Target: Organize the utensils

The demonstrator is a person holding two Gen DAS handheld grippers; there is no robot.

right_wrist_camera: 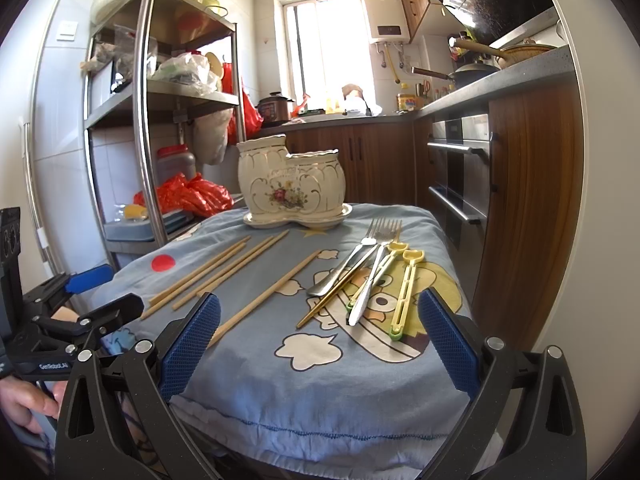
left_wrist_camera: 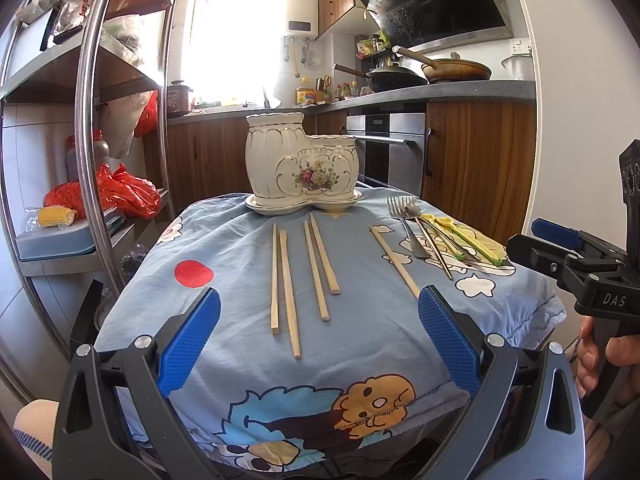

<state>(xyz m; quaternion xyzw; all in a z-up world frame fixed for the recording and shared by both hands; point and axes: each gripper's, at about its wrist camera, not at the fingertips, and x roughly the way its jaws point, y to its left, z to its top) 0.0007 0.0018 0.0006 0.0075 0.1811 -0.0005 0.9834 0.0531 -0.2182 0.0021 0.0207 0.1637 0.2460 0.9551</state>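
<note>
A cream ceramic utensil holder (left_wrist_camera: 302, 162) with two compartments and a flower print stands on its saucer at the far side of the cloth-covered table; it also shows in the right wrist view (right_wrist_camera: 291, 182). Several wooden chopsticks (left_wrist_camera: 286, 284) lie in front of it, also in the right wrist view (right_wrist_camera: 224, 270). Metal forks (left_wrist_camera: 406, 220) and yellow-green utensils (left_wrist_camera: 470, 240) lie at the right, seen closer in the right wrist view as forks (right_wrist_camera: 370, 260) and yellow utensils (right_wrist_camera: 404, 288). My left gripper (left_wrist_camera: 319, 338) is open above the near chopstick ends. My right gripper (right_wrist_camera: 319, 338) is open before the forks.
A blue cartoon cloth (left_wrist_camera: 248, 360) covers the small table. A metal shelf rack (left_wrist_camera: 92, 128) with red bags stands at the left. Kitchen counter and oven (left_wrist_camera: 394, 148) lie behind and to the right. The right gripper (left_wrist_camera: 576, 260) shows at the left view's right edge.
</note>
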